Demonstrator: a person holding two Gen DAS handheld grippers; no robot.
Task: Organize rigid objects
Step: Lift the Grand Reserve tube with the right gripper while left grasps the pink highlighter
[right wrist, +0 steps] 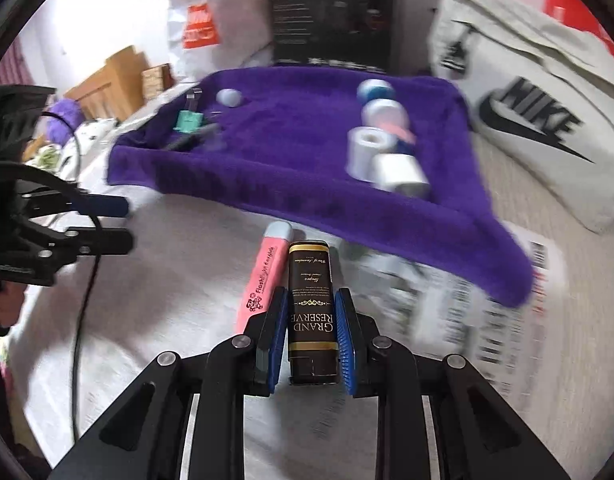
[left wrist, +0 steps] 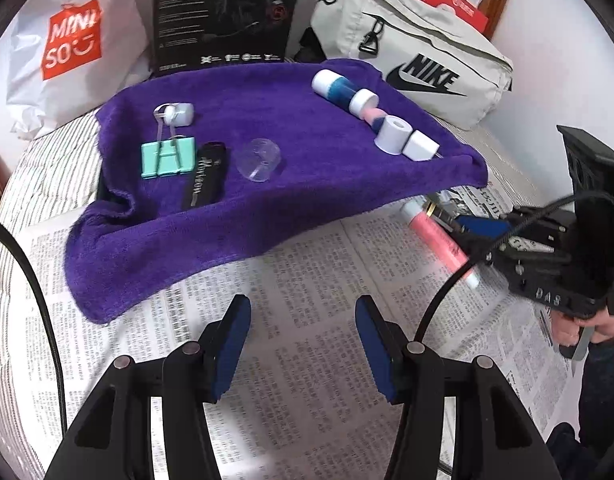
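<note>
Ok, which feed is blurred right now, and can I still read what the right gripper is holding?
Right wrist view: motion-smeared across the purple towel and newspaper, yet the black Grand Reserve tin in the right gripper stays sharp and legible. Left wrist view: mostly crisp, strong fisheye bending at the edges, slight blur on the pink highlighter.

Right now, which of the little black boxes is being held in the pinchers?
The black box with gold GRAND RESERVE lettering, squeezed in the right gripper over the newspaper. The other black box lies untouched on the purple towel beside the mint clip.
</note>
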